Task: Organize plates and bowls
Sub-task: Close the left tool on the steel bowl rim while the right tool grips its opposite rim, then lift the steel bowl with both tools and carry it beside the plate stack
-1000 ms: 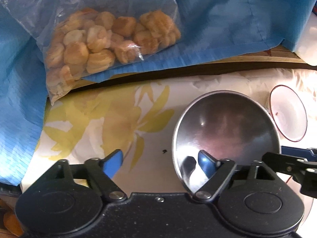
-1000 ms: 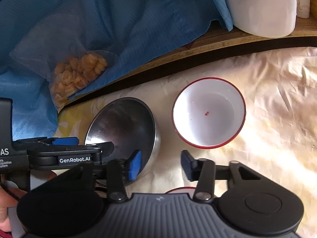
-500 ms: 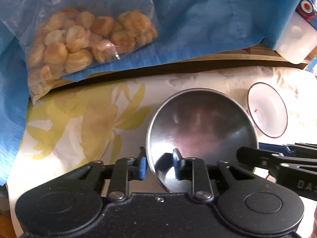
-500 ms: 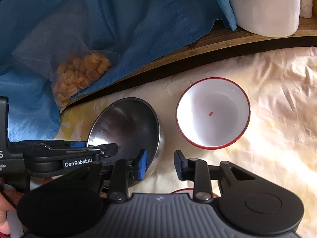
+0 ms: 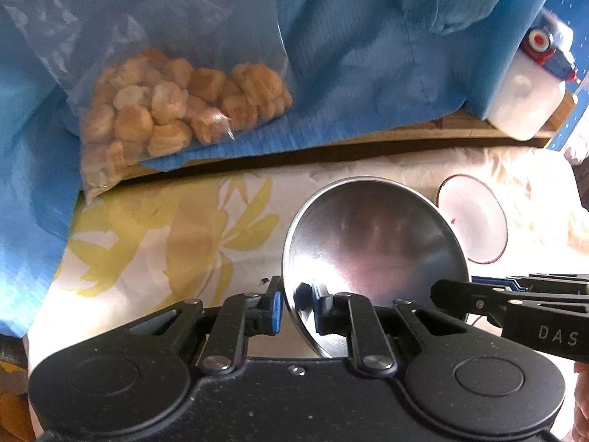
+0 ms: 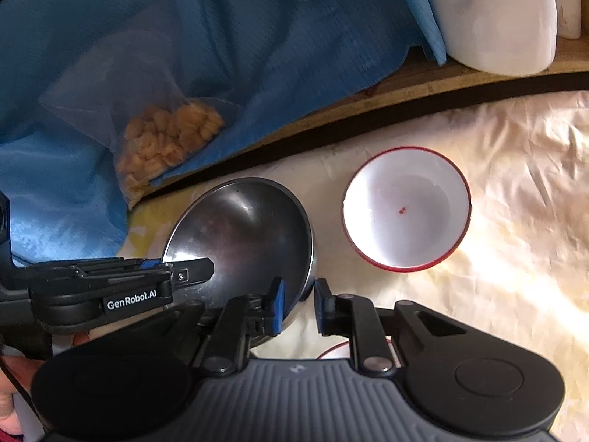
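A steel bowl (image 5: 375, 250) (image 6: 243, 235) sits tilted on the cloth-covered table. My left gripper (image 5: 296, 305) has its jaws closing on the bowl's near rim, one pad outside and one inside, both pressing. My right gripper (image 6: 298, 304) has its jaws closing on the bowl's right rim, its left pad inside and its right pad against the outer wall. Each gripper's fingers show in the other's view (image 5: 478, 294) (image 6: 184, 272). A white bowl with a red rim (image 6: 406, 208) (image 5: 475, 221) stands empty just right of the steel bowl, apart from it.
A clear bag of pastries (image 5: 176, 110) lies on blue cloth (image 5: 368, 55) behind a wooden edge (image 6: 405, 84). White containers (image 6: 489, 18) stand at the back right. Another red-rimmed dish edge (image 6: 335, 350) peeks from under my right gripper. A yellow flower print (image 5: 165, 243) covers the tablecloth's left side.
Both grippers' jaws have narrowed from wide apart onto the steel bowl's rim. The bowl now stands more tilted, and the left view has shifted a little.
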